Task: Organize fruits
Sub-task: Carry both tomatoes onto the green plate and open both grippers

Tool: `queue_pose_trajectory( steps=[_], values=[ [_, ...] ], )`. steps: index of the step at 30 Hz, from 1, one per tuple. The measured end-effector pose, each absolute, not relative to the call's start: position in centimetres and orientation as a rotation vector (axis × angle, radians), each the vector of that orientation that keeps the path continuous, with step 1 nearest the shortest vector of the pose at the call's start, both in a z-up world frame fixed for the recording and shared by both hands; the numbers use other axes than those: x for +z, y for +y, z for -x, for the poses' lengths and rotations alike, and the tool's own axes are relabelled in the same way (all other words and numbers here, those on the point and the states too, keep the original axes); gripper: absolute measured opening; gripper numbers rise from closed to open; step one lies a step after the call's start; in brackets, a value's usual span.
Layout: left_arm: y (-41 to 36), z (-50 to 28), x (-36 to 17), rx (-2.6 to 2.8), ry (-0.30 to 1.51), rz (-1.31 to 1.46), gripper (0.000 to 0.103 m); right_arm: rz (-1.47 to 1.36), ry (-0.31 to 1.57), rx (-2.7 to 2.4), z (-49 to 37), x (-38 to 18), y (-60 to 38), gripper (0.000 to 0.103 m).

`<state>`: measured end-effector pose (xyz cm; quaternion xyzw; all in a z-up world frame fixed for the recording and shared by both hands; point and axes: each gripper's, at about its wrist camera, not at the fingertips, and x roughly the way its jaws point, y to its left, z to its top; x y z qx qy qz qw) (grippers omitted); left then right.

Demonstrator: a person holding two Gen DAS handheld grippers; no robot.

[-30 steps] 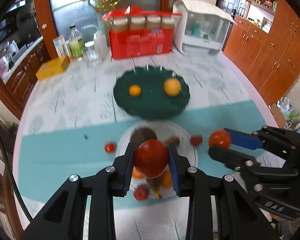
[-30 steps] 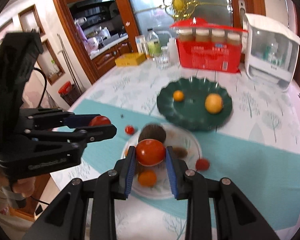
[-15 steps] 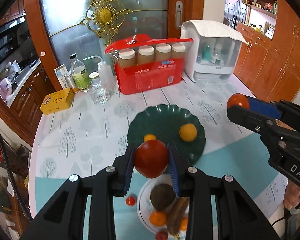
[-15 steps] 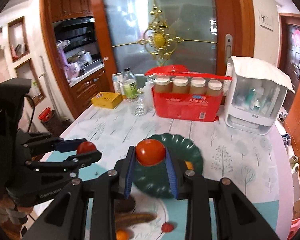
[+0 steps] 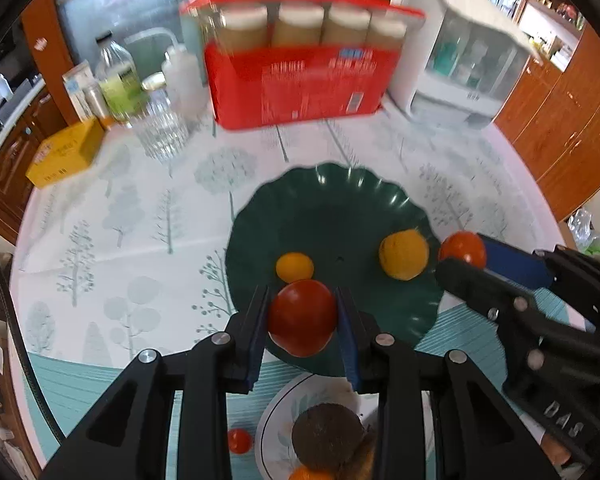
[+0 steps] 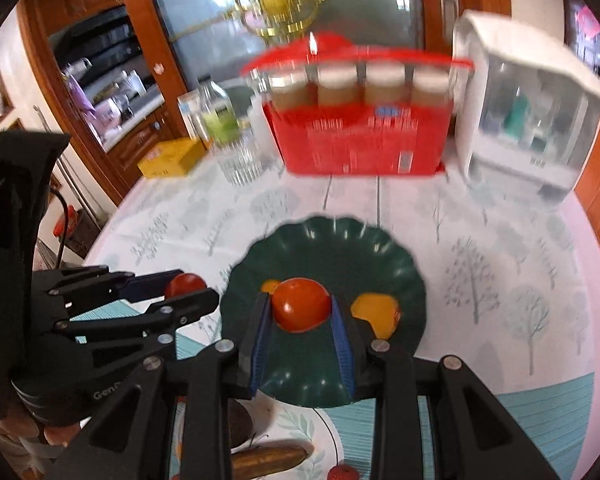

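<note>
left gripper (image 5: 302, 322): jaws clamped on a red tomato (image 5: 302, 317), low centre of left wrist frame, over near rim of green plate (image 5: 332, 208)
right gripper (image 6: 301, 314): jaws clamped on second red tomato (image 6: 301, 304), centre of right wrist frame, over the same green plate
cross view: right gripper with its tomato shows at right edge of left wrist frame; left gripper with its tomato shows at left of right wrist frame
green plate: scalloped rim, mid-frame on the counter (image 5: 120, 216) with tree-print cloth
on green plate: small orange (image 5: 294, 266) just beyond left tomato; bigger yellow-orange fruit (image 5: 404, 254) toward plate's right side, apart from the small one
white plate (image 5: 276, 420): bottom centre of left wrist frame, touching or just beside green plate's near rim, can't tell which; holds brown round fruit (image 5: 326, 436); more fruit at bottom edge, blurred
loose small red fruit (image 5: 239, 440): on teal mat (image 5: 80, 384), just left of white plate
background, top of frame: red box of jars (image 5: 300, 76), white container (image 5: 464, 52) to its right, glass (image 5: 160, 128), bottles and yellow box (image 5: 66, 152) upper left; motion blurred
</note>
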<state>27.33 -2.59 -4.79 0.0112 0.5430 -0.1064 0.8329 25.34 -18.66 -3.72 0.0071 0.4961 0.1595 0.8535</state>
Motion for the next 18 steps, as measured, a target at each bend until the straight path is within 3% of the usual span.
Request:
queue_pose_trajectory(
  steps=[9, 18],
  values=[
    [-3.0, -29.7, -10.7, -0.233, 1.244, -0.010, 0.031, -0.037, 1.162, 0.297, -26.5, -9.2, -18.9, 0.030],
    [-3.9, -30.7, -13.0, -0.249, 1.284, -0.008, 0.031, -0.061, 1.219, 0.288, -27.4, -11.7, -19.4, 0.030]
  ],
)
